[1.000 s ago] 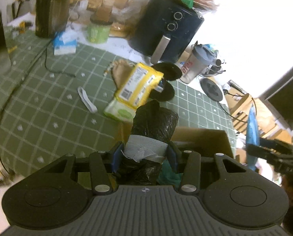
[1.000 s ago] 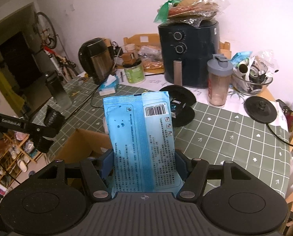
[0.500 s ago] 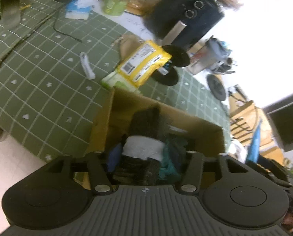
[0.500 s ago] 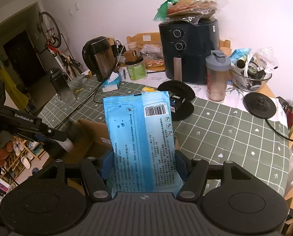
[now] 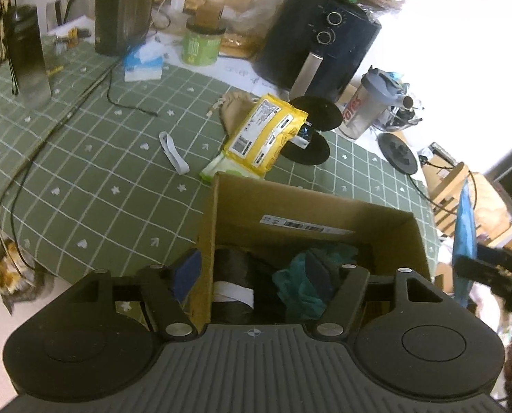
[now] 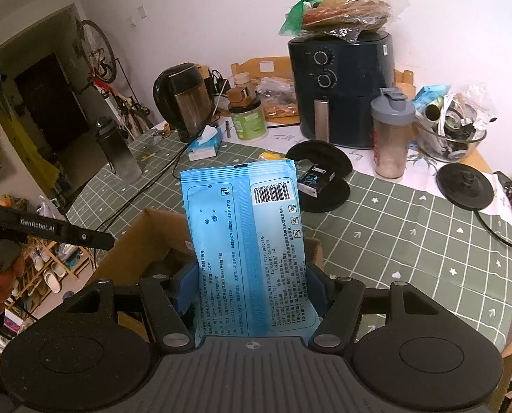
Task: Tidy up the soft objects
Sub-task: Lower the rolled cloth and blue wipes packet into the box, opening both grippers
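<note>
A brown cardboard box (image 5: 324, 206) stands at the near edge of the green checked table; it also shows in the right wrist view (image 6: 142, 241). My left gripper (image 5: 252, 272) is open above the box, one finger outside its left wall. A black bag roll with a white band (image 5: 233, 285) and a teal cloth (image 5: 302, 285) lie inside the box. My right gripper (image 6: 252, 287) is shut on an upright blue wipes pack (image 6: 245, 241), held over the box's right side. A yellow pack (image 5: 266, 134) lies on a green-white pack (image 5: 221, 168) beyond the box.
A white strap (image 5: 173, 151), a tan pouch (image 5: 235, 103), black discs (image 5: 307, 137), an air fryer (image 5: 321, 44), a shaker bottle (image 5: 369, 106), a kettle (image 5: 121, 7), a tissue pack (image 5: 142, 62) and cables crowd the table.
My left gripper lowered the black bag roll into the box, opened and let it go. My right gripper kept hold of the blue pack, shifting slightly.
</note>
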A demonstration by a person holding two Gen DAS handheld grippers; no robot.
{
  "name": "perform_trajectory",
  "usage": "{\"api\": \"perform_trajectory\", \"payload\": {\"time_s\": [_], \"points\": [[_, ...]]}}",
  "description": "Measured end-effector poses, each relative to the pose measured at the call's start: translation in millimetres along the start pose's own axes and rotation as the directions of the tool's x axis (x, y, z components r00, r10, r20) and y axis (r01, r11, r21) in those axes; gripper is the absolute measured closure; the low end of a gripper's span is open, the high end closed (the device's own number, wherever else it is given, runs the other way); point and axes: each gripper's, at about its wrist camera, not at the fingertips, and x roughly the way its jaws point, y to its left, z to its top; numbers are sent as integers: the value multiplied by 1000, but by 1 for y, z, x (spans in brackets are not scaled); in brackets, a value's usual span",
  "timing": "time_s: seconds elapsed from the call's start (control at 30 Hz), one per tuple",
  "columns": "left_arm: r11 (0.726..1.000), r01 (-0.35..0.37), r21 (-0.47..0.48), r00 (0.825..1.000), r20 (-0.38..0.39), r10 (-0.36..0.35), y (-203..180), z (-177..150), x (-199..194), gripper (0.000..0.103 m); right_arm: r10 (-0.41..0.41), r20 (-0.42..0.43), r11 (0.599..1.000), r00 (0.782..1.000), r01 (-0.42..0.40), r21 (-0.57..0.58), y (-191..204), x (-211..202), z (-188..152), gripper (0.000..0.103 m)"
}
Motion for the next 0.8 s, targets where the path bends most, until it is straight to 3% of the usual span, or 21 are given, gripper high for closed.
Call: {"api": "perform_trajectory", "payload": {"time_s": [0.43, 0.7, 0.73, 0.8], "points": [[999, -29, -17, 999, 21, 29, 8, -10, -7, 37, 68, -63, 995, 996, -72, -72, 14, 20, 1, 36], [998, -36, -53, 999, 31, 38, 17, -14, -13, 37, 128, -101, 950, 987, -152, -273, 36, 32, 6, 35], [998, -38, -57, 999, 31, 39, 19, -14, -13, 37, 141, -100, 935, 985, -166, -312, 40, 32, 7, 33], [997, -40, -64, 999, 30, 42, 21, -15, -15, 37, 153, -90, 903, 984, -176, -392, 46, 32, 7, 16]]}}
